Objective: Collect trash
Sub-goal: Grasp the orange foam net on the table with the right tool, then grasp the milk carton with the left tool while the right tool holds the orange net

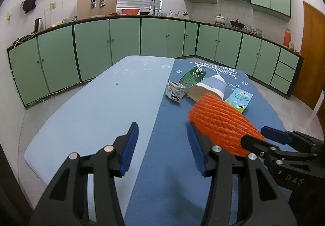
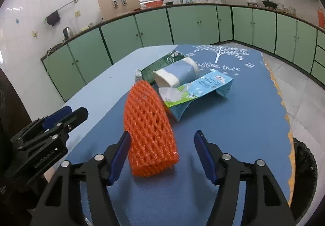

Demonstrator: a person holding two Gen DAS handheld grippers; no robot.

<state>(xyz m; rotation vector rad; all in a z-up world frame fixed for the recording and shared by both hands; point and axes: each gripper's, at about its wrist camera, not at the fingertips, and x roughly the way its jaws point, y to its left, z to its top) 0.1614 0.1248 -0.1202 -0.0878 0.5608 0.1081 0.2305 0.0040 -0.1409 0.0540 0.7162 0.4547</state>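
An orange foam net sleeve (image 2: 149, 124) lies on the dark blue tablecloth (image 2: 233, 124). Its near end sits between the fingers of my right gripper (image 2: 163, 152), against the left pad (image 2: 119, 156) and clear of the right one, so the gripper is open. My left gripper (image 1: 162, 146) hovers open and empty just left of the orange foam net sleeve (image 1: 219, 124). Beyond the net lie a tipped paper cup (image 2: 176, 74), a green carton (image 2: 160, 65), a light blue milk carton (image 2: 201, 89) and a crumpled white carton (image 1: 174, 92).
A black-lined bin (image 2: 304, 175) stands on the floor by the table's right edge. The tablecloth's left half is light blue (image 1: 91, 108). Green cabinets (image 1: 126, 36) line the walls behind the table.
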